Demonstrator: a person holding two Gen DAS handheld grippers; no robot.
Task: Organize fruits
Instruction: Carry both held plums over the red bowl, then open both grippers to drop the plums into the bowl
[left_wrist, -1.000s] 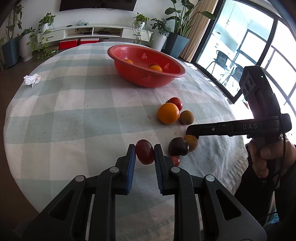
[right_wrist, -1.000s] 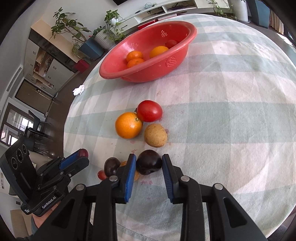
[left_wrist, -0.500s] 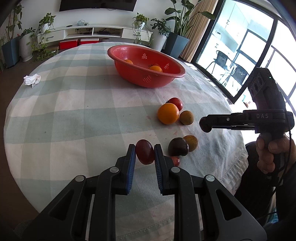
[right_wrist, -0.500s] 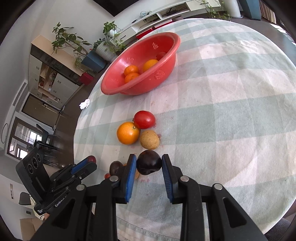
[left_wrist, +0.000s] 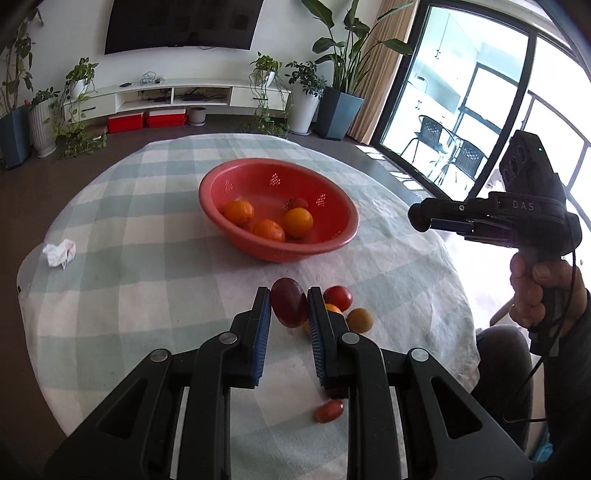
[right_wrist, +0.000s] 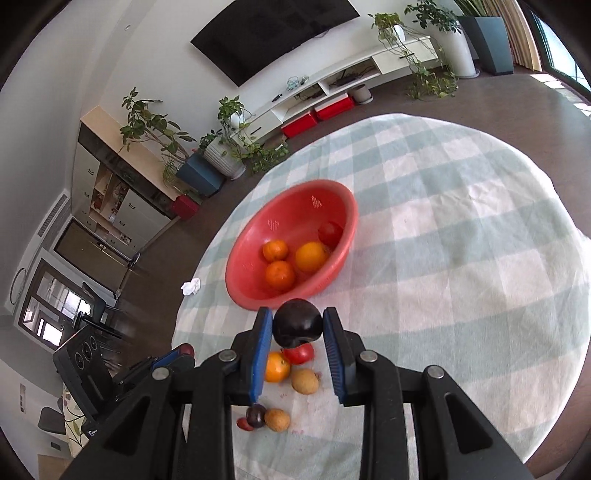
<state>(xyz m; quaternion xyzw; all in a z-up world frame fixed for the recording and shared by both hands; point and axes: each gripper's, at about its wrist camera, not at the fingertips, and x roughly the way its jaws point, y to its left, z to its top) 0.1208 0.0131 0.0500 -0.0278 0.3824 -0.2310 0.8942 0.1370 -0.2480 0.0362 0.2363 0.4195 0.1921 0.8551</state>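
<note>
Dark red plum (left_wrist: 289, 307) sits between the blue pads of the left tongs (left_wrist: 288, 325), pinched near the fingertips, held above the checked tablecloth (left_wrist: 147, 280). Left tongs narrow, closed on this plum.

Near-black plum (right_wrist: 297, 323) sits between the blue pads of the right tongs (right_wrist: 297, 350), also at the tips and clear of the cloth. Right tongs narrow, closed on it. In the left view the right tongs (left_wrist: 419, 218) appear side-on, off to the right and ahead, level with the red bowl; the plum at their tip shows only as a dark blob.

Red bowl (left_wrist: 277, 210) lies ahead of both tongs on the cloth. Inside: three oranges (right_wrist: 312, 256) and one tomato (right_wrist: 330, 232).

Loose fruit on the cloth below and just behind the right tongs' tips: an orange (right_wrist: 277, 366), a red tomato (right_wrist: 300, 352) touching it, a brown round fruit (right_wrist: 304, 381) beside them. Further back, under the left finger of the right tongs: a small dark plum (right_wrist: 256, 415), a second brown fruit (right_wrist: 277, 420) touching it, and a small red fruit (right_wrist: 243, 424) partly hidden.

In the left view a small red oblong fruit (left_wrist: 328, 411) lies under the right finger of the left tongs.

Crumpled white tissue (left_wrist: 59, 252) lies far left of the left tongs, near the cloth edge.
</note>
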